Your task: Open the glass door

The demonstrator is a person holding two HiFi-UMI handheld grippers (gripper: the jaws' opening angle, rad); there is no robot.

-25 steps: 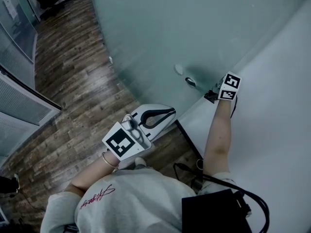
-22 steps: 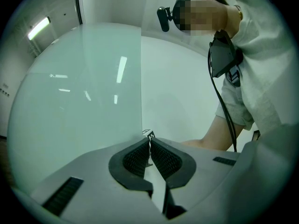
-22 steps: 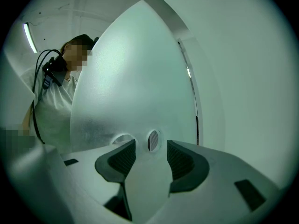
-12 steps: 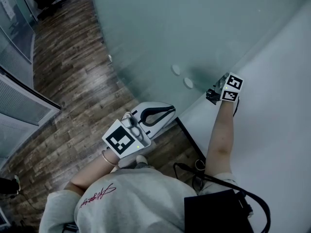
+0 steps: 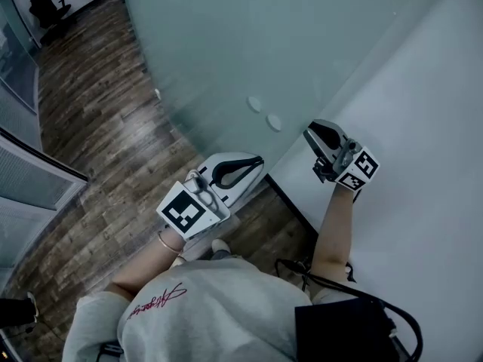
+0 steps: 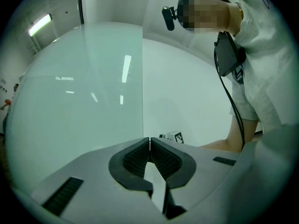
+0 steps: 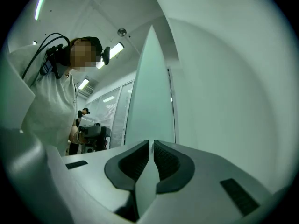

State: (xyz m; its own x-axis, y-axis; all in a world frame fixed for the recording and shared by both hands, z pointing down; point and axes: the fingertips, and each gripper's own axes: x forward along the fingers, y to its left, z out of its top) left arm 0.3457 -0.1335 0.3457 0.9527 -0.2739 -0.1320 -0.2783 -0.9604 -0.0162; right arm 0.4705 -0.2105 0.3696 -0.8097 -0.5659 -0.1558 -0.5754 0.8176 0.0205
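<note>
Since the glass door (image 5: 287, 44) fills the head view from ten to one o'clock and its edge appears to stand off the white wall (image 5: 423, 127) at three o'clock, it looks already swung ajar. The right tongs (image 5: 317, 136), at four o'clock from the door's round fittings (image 5: 255, 104), have just been closing on nothing and now show only a slit. The left tongs (image 5: 255, 163), at seven o'clock, are pressed together and empty. At most a wider push seems left.

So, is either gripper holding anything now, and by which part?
Nothing is held. The white left gripper has its jaws together and empty; the white right gripper has just been closing its jaws, with nothing between them.
</note>
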